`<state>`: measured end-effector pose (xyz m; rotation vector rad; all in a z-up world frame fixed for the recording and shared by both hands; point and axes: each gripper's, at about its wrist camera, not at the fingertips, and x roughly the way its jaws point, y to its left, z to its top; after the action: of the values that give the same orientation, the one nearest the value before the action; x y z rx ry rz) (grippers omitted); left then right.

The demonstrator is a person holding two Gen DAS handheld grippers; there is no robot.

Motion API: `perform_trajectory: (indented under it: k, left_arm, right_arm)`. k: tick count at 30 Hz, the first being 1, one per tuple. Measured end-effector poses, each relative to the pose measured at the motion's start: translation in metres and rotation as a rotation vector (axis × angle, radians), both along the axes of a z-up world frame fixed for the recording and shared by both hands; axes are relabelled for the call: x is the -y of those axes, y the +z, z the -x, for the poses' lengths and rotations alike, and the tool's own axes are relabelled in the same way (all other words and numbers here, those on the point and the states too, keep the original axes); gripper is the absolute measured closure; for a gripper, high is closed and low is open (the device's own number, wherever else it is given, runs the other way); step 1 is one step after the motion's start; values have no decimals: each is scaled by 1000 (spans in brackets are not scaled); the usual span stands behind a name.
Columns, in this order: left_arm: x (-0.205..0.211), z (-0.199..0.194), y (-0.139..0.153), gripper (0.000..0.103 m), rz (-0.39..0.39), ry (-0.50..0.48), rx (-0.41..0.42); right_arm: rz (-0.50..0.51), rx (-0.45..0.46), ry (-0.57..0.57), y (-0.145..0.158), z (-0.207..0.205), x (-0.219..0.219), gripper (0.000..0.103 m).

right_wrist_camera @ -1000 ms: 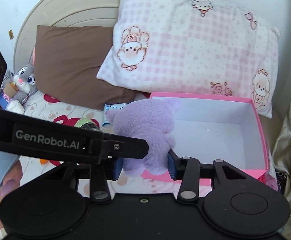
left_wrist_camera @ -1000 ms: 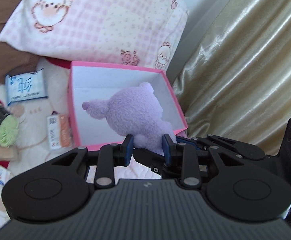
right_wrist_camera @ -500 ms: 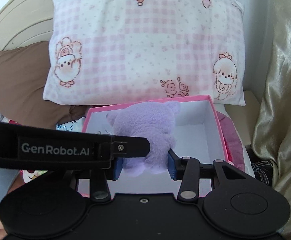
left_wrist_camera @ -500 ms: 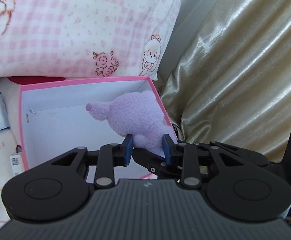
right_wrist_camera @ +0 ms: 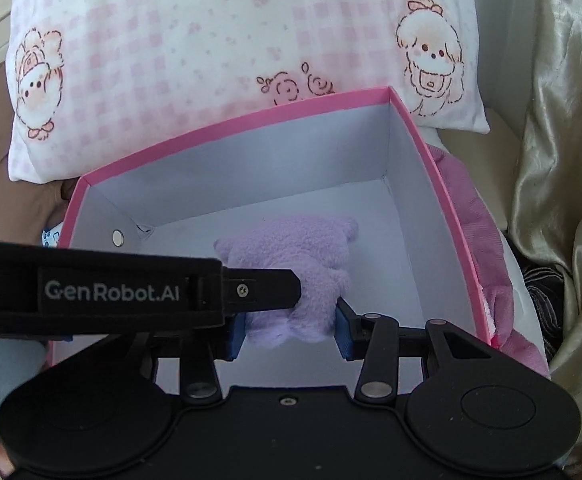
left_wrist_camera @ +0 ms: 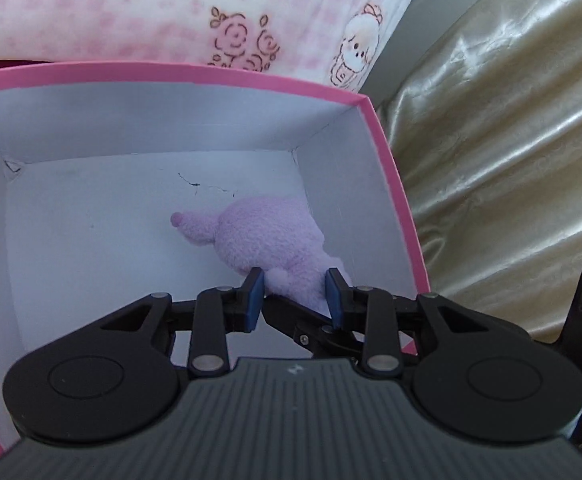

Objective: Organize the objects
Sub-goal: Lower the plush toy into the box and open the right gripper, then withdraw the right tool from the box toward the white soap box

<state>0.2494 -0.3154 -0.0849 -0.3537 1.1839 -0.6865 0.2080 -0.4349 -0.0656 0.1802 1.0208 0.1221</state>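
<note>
While both claws clamp it, the plush (left_wrist_camera: 275, 240) sits inside the box (left_wrist_camera: 395, 200).

We see a fuzzy lilac plush (left_wrist_camera: 275, 236) (right_wrist_camera: 291, 264) low inside an open pink box (left_wrist_camera: 391, 184) (right_wrist_camera: 423, 140) with white walls, near its right wall.

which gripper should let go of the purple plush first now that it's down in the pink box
Probably the left gripper: it pinches only the near end of the purple plush. The right gripper spans more of its base inside the pink box, so it can steady it.
</note>
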Motion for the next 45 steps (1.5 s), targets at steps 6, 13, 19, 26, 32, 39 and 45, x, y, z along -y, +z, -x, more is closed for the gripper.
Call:
perform_trajectory:
  k: [6, 13, 19, 26, 32, 39, 45]
  left_arm:
    - [7, -7, -16, 73, 4, 20, -21]
    - [18, -12, -32, 73, 59, 42, -69]
    - [19, -16, -36, 76, 31, 48, -76]
    - [21, -14, -36, 74, -28, 70, -75]
    - [19, -8, -18, 73, -123, 48, 18]
    - [0, 7, 15, 57, -194, 1, 29]
    - [-29, 35, 66, 48, -195, -21, 80]
  right_arm:
    - [46, -1, -20, -13, -7, 1, 55]
    - [163, 5, -27, -18, -9, 2, 55]
    - [165, -33, 85, -21, -8, 3, 48]
    - [165, -39, 53, -23, -5, 6, 64]
    - [158, 14, -23, -25, -5, 5, 62]
    - [139, 47, 18, 17, 22, 11, 40]
    - [83, 76, 46, 72, 52, 22, 40]
